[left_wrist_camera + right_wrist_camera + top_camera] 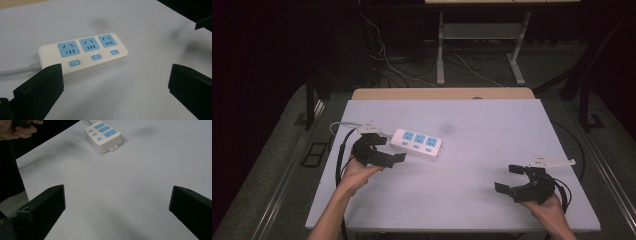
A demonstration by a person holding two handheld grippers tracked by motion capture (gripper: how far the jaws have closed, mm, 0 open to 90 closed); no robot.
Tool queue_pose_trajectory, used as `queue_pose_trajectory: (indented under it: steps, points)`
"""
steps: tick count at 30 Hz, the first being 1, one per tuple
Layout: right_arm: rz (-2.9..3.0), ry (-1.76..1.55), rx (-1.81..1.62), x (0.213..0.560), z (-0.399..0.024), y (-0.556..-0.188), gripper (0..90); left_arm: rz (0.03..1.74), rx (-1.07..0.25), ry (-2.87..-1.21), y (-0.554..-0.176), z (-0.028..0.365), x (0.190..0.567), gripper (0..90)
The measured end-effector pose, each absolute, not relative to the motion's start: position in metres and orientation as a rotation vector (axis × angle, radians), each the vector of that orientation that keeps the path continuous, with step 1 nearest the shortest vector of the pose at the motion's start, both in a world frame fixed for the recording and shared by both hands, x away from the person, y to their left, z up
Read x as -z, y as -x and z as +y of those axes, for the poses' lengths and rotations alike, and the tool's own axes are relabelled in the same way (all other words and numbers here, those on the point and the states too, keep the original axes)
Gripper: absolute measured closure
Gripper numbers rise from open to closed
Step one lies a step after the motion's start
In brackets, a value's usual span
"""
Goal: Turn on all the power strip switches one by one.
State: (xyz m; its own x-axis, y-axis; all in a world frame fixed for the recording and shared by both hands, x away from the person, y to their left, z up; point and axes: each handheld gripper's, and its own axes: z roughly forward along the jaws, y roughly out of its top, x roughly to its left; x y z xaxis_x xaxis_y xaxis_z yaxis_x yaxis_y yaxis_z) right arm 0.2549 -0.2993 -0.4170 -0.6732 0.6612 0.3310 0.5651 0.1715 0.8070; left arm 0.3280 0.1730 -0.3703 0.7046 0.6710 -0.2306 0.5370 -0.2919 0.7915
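A white power strip [417, 142] with three blue sockets and three blue switches lies flat on the left half of the table. Its grey cord [343, 125] leaves toward the left edge. My left gripper [393, 149] hovers just in front of the strip's left end, open and empty. In the left gripper view the strip [85, 53] lies close ahead, between the spread jaws of that gripper [116, 87]. My right gripper [508, 178] is open and empty near the front right of the table. In the right gripper view the strip [103, 136] lies far ahead of the gripper [117, 207].
The pale table top [482, 125] has a wooden strip [442, 93] along its far edge and a faint dark smudge [447, 128] behind the power strip. Beyond it stand a desk frame [440, 50] and loose floor cables [387, 60]. Dark floor surrounds the table.
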Motion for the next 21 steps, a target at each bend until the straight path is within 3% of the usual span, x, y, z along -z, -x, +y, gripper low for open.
queue_pose_trajectory:
  steps: [21]
  points:
    - [2.347, -1.226, -1.524, 0.418, -0.299, -0.253, 0.4, 0.906, -0.225, -1.865, -0.264, 0.187, 0.413, 0.0]
